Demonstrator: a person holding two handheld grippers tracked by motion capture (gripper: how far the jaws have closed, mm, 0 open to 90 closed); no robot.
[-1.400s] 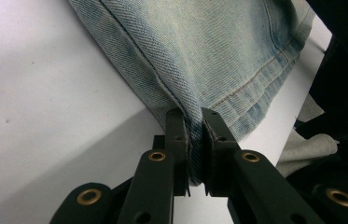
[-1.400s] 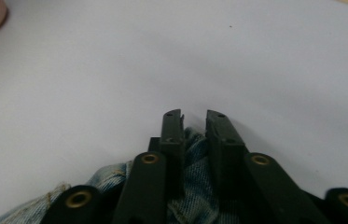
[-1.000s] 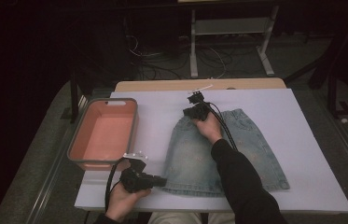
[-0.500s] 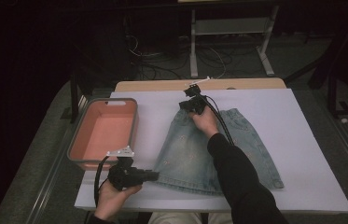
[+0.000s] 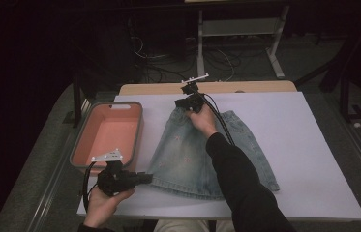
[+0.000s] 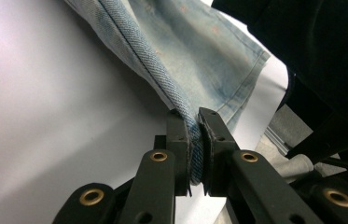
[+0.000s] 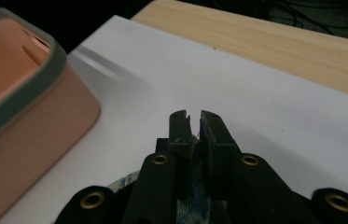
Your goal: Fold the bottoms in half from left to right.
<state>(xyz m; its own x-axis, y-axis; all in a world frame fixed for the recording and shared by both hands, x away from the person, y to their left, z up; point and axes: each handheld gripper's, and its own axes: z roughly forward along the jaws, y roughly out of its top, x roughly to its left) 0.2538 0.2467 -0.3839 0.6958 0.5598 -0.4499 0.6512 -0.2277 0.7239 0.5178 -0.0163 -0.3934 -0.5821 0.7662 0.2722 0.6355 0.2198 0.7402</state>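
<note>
A light blue denim skirt (image 5: pixel 195 152) lies on the white table sheet (image 5: pixel 304 145), waistband at the far end, hem toward me. My left gripper (image 5: pixel 142 178) pinches the near left corner of the hem; in the left gripper view the folded denim edge (image 6: pixel 195 140) sits clamped between the jaws and is lifted off the sheet. My right gripper (image 5: pixel 182 104) holds the far left corner of the waistband; in the right gripper view a bit of denim (image 7: pixel 195 191) shows between its closed jaws.
A pink bin with a grey rim (image 5: pixel 108 133) stands on the table left of the skirt, close to both grippers. A bare wooden strip (image 5: pixel 246 88) runs along the table's far edge. Cables and a metal frame (image 5: pixel 236 34) lie beyond it.
Both grippers have moved left and risen a little, dragging the skirt's left side with them. The skirt now lies closer to the pink bin.
</note>
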